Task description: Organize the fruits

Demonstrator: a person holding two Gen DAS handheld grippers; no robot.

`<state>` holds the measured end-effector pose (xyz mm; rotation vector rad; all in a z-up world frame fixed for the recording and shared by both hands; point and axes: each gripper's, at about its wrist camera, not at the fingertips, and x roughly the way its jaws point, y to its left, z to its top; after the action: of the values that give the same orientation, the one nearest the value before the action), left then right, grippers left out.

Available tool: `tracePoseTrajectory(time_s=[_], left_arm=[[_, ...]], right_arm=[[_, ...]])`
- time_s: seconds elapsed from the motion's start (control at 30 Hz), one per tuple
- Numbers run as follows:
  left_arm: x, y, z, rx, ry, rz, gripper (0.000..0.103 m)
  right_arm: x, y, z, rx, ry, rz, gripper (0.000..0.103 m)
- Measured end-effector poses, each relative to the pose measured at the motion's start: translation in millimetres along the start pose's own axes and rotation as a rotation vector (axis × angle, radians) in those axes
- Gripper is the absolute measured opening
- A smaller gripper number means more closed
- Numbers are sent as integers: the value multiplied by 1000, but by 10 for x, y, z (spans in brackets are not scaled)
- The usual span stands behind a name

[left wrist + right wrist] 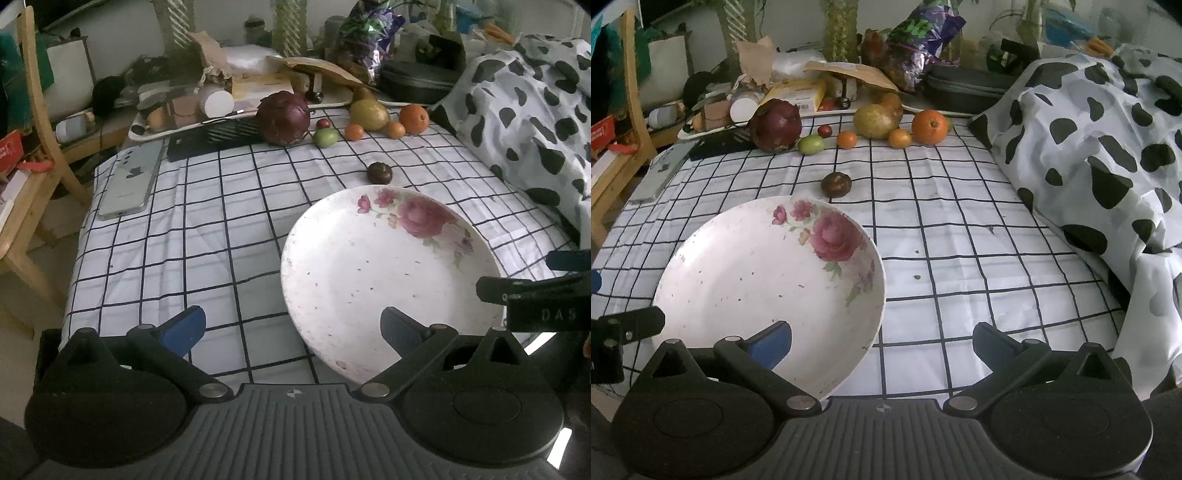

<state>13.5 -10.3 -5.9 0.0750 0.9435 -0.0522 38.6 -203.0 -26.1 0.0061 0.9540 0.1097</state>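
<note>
A white plate with pink roses point(369, 280) point(753, 280) lies empty on the checked cloth. A dark mangosteen point(379, 172) point(836, 184) sits just beyond it. At the far edge lie a dark red dragon fruit point(283, 117) point(775, 125), a green fruit point(325, 137) point(811, 144), a small red fruit point(323, 123) point(824, 130), a mango point(368, 115) point(877, 120), two small oranges point(354, 132) point(847, 140) and a large orange point(413, 118) point(930, 126). My left gripper point(293, 328) is open and empty at the plate's near left. My right gripper point(882, 341) is open and empty at its near right.
A phone point(129, 181) lies at the cloth's left edge. A cluttered tray point(147, 133) and a dark case point(417, 83) stand behind the fruits. A cow-print cloth point(1108, 155) is heaped on the right. A wooden chair point(40, 147) stands left.
</note>
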Motion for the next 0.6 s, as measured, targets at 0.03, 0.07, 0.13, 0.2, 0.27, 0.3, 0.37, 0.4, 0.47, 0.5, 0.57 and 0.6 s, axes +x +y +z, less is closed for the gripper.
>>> tracePoseTrajectory(time_s=[0.03, 0.07, 0.13, 0.2, 0.27, 0.3, 0.37, 0.4, 0.47, 0.5, 0.57, 0.6], left_arm=[[-6, -5, 8, 0, 1, 2, 103], [-14, -7, 14, -1, 0, 3, 103], [-36, -6, 21, -5, -5, 2, 103], [-57, -11, 28, -9, -7, 2, 103], [-79, -19, 27, -18, -1, 6, 103], [-93, -19, 27, -24, 0, 4, 103], [-117, -22, 18, -29, -5, 4, 103], [-125, -28, 8, -30, -6, 10, 103], [-131, -31, -10, -37, -3, 17, 103], [-135, -25, -21, -43, -2, 12, 103], [-140, -13, -35, -54, -4, -1, 103], [-137, -6, -44, -59, -5, -5, 103]], right_arm=[[-1, -9, 5, 7, -1, 4, 103], [-1, -14, 10, 13, -1, 7, 103], [1, -23, 23, 25, 1, 16, 103], [0, -24, 27, 28, 0, 22, 103], [-6, -18, 28, 29, -4, 30, 103], [-11, -11, 29, 29, -7, 34, 103], [-18, 3, 38, 20, -11, 39, 103], [-22, 12, 42, 13, -13, 39, 103], [-32, 16, 47, 5, -19, 35, 103], [-36, 13, 47, 6, -20, 36, 103], [-48, 3, 48, 11, -23, 45, 103], [-55, 1, 48, 12, -24, 46, 103]])
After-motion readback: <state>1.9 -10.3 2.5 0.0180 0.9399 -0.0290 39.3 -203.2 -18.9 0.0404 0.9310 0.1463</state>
